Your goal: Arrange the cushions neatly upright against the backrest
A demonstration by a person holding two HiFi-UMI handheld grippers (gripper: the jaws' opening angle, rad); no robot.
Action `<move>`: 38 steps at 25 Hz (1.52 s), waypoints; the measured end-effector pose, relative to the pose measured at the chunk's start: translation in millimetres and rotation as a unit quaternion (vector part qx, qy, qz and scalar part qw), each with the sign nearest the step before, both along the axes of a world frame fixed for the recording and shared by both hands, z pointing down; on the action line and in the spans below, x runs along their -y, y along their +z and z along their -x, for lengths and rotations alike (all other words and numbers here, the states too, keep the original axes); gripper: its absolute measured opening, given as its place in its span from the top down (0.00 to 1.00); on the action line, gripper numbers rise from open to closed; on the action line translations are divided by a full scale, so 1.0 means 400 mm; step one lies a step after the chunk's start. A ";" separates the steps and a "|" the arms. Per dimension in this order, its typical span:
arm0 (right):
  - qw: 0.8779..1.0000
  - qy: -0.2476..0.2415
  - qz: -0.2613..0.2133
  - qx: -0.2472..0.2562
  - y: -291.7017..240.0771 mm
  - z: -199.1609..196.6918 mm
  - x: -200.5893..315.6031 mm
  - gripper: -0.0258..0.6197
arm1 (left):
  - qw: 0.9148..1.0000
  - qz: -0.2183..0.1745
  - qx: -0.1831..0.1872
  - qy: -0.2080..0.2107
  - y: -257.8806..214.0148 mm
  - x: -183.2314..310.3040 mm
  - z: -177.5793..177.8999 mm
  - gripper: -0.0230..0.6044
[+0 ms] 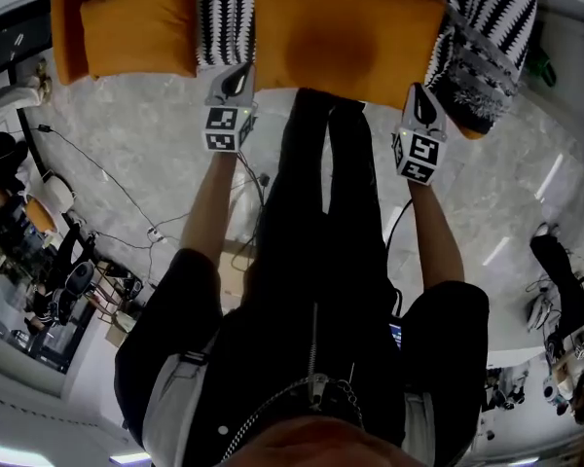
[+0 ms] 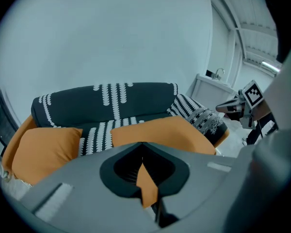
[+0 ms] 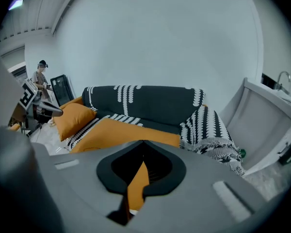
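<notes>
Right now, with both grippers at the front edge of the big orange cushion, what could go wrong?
Both the left gripper and right gripper pinch only a thin sliver of the large orange cushion; it may slip out when lifted. The striped throw lies beside the left grip and could drag along.

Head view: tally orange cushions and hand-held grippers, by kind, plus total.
Orange cushions: 2 (small cushion, large cushion)
Hand-held grippers: 2 (left hand-held gripper, right hand-held gripper)
Total: 4
</notes>
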State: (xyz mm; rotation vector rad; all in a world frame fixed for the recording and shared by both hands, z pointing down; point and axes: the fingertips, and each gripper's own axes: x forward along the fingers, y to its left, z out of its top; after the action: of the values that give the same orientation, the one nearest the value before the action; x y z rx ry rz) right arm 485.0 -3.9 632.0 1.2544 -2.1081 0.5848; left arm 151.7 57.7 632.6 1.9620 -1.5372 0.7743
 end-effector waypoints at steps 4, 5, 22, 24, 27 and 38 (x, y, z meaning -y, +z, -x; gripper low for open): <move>0.999 0.005 0.024 -0.026 0.068 -0.002 -0.054 0.95 | 0.999 0.029 0.006 -0.013 0.067 -0.050 0.061 0.96; 0.999 0.004 0.027 -0.031 0.080 -0.004 -0.067 0.95 | 0.999 0.036 0.008 -0.014 0.083 -0.062 0.068 0.96; 0.990 0.022 0.069 -0.122 0.307 -0.121 -0.145 0.93 | 0.991 0.103 0.063 0.057 0.383 -0.213 0.096 0.83; 0.988 0.014 0.075 -0.133 0.327 -0.148 -0.172 0.91 | 0.991 0.105 0.066 0.058 0.396 -0.229 0.097 0.79; 0.984 0.001 0.077 -0.162 0.372 -0.188 -0.207 0.84 | 0.989 0.111 0.069 0.062 0.428 -0.255 0.100 0.77; 0.965 -0.045 0.145 -0.214 0.526 -0.274 -0.315 0.71 | 0.980 0.162 0.078 0.086 0.531 -0.358 0.105 0.67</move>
State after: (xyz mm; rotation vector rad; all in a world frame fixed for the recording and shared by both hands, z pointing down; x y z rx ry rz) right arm 594.6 122.1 842.4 1.0074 -1.6442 0.5066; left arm 109.8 201.1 845.1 1.8378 -1.2407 1.1964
